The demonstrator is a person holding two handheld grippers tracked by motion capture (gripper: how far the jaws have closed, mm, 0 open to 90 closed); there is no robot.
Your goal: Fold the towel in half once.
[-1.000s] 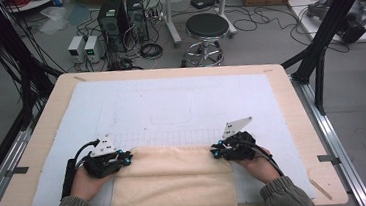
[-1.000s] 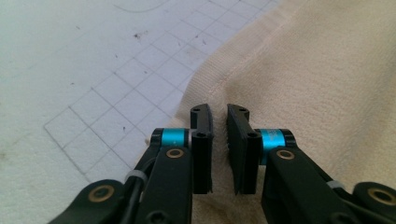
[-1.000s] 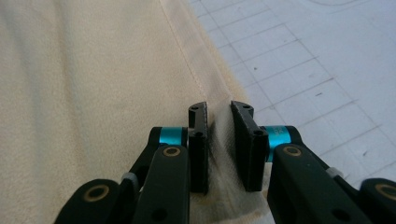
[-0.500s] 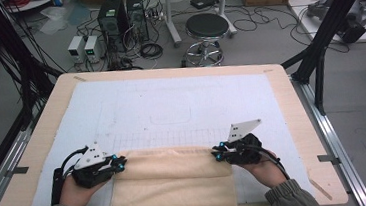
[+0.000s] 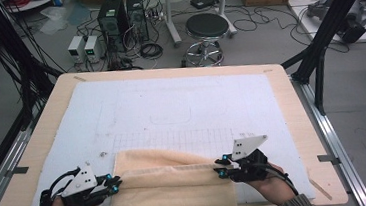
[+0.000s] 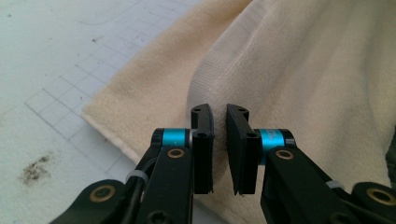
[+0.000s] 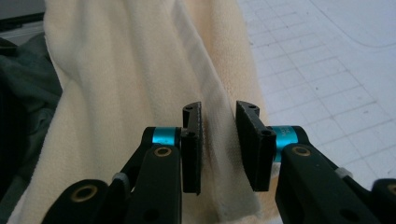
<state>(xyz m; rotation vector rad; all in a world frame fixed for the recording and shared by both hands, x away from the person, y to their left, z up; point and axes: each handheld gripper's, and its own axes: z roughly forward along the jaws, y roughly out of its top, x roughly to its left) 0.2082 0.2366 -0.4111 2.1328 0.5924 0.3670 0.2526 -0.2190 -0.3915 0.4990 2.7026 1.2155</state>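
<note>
High view: a cream towel [image 5: 170, 184] lies at the near edge of the table [image 5: 34, 151], on a white gridded mat [image 5: 171, 104], its near part hanging over the table's front.
Towel fold: a raised ridge runs across the towel between the two grippers, with one layer lying beyond it toward the mat's middle.
Left gripper [image 5: 112, 183]: at the towel's left edge, tips just touching the cloth.
Right gripper [image 5: 220, 167]: at the towel's right edge, on the ridge.
Open room: the far mat is bare from the towel to the table's far edge; bare strips of mat also lie left and right of the grippers.
Floor beyond: a stool [image 5: 207, 28] and computer boxes [image 5: 122, 10] stand well apart from the table.
Left gripper view: jaws of the left gripper [image 6: 219, 140] stand a narrow slit apart, with the towel's hemmed fold [image 6: 233, 70] just beyond the tips; nothing is pinched.
Right gripper view: jaws of the right gripper [image 7: 218, 144] are parted wider, straddling the towel's hem band [image 7: 210, 102] without clamping it.
Gripper views add: the hem stitching, and a dark smudge [image 6: 35, 169] on the mat.
</note>
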